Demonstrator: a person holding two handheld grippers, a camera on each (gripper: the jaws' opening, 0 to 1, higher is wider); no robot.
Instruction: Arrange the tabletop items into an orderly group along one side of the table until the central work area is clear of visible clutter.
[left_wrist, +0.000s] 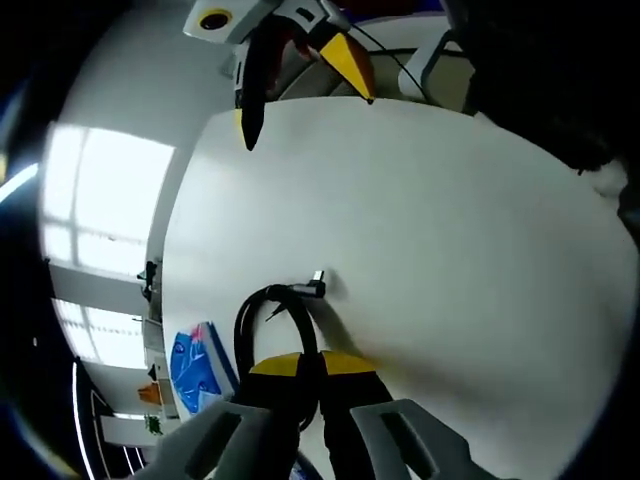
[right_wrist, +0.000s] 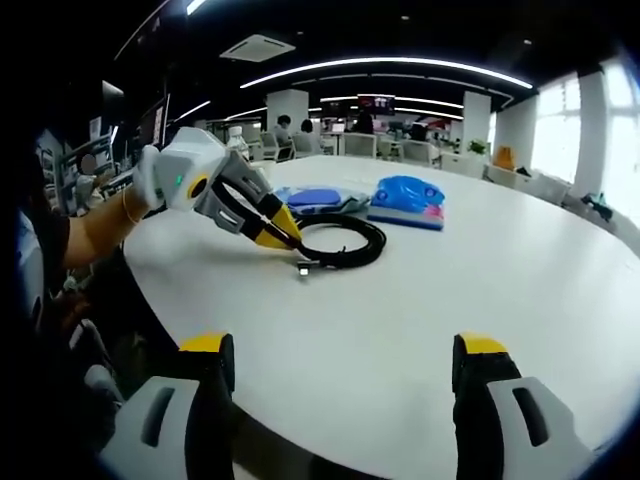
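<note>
The white, round-edged bench (right_wrist: 420, 300) carries a coiled black cable (right_wrist: 345, 243) with a small metal plug end lying on the surface just beside the loop. In the right gripper view the left hand-held gripper (right_wrist: 285, 238), grey-bodied with yellow-tipped black jaws, reaches down from the left and has its tips at the near edge of the coil; a person's hand (right_wrist: 148, 180) and forearm hold it. In the left gripper view the same cable (left_wrist: 268, 325) runs up between that gripper's own yellow-banded jaws (left_wrist: 310, 365), which stand pressed close together around the black cord, so the left hand-held gripper has the cable pinched in its grip. The plug end lies just ahead of the jaws on bare white surface.

The right hand-held gripper (right_wrist: 340, 365) hangs over the near part of the bench with its two jaws spread wide apart and nothing between them. It also comes into the left gripper view near the top (left_wrist: 300, 75), jaws parted, above the far edge of the bench.

Behind the coil sits a flat blue packet (right_wrist: 407, 199) with a pink edge, and just to its left a blue-and-white soft bag or pouch (right_wrist: 318, 199); both lie near each other toward the far side of the bench. In the left gripper view a blue packet (left_wrist: 197, 365) shows beside the jaws at the bench's edge.

Beyond the bench there are office desks, chairs, ceiling light strips and bright windows
</note>
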